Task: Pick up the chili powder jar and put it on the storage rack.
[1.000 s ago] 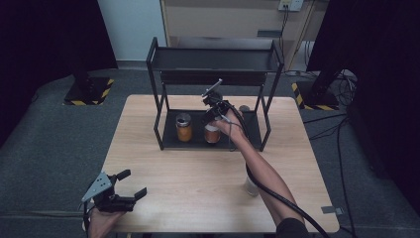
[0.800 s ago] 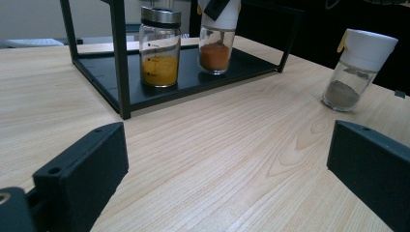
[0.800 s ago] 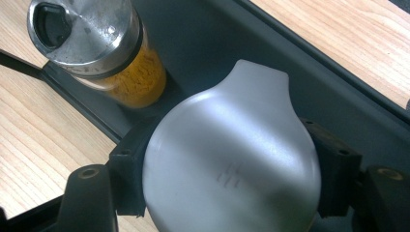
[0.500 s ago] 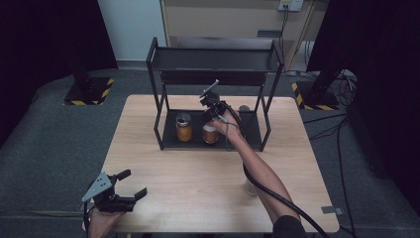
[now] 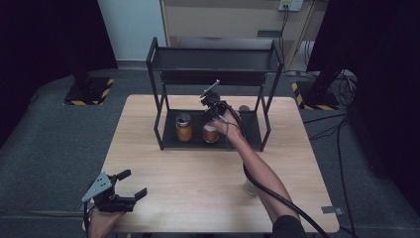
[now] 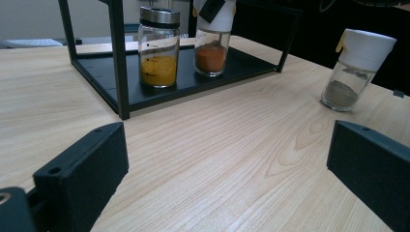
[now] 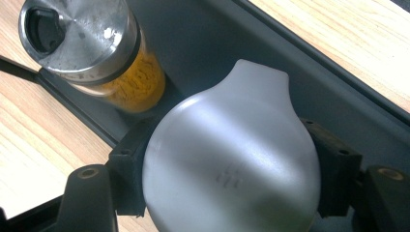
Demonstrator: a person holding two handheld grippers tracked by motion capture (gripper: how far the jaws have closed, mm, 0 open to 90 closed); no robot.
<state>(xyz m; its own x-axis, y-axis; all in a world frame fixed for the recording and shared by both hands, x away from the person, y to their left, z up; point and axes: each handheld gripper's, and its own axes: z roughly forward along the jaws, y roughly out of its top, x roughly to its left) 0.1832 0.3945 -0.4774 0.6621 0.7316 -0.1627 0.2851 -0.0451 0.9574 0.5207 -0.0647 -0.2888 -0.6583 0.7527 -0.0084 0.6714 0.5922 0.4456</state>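
White-capped jar [image 7: 232, 159] clenched by right jaws, body hidden; left jaws released.

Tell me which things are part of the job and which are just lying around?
Part of the job: the right gripper, its fingers clamped on the white-capped orange spice jar; black rack.
Lying about: yellow spice jar, grey spice jar, idle left gripper.

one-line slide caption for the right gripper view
Right gripper clamps white-lidded jar on black rack shelf, beside steel-lidded yellow spice jar.
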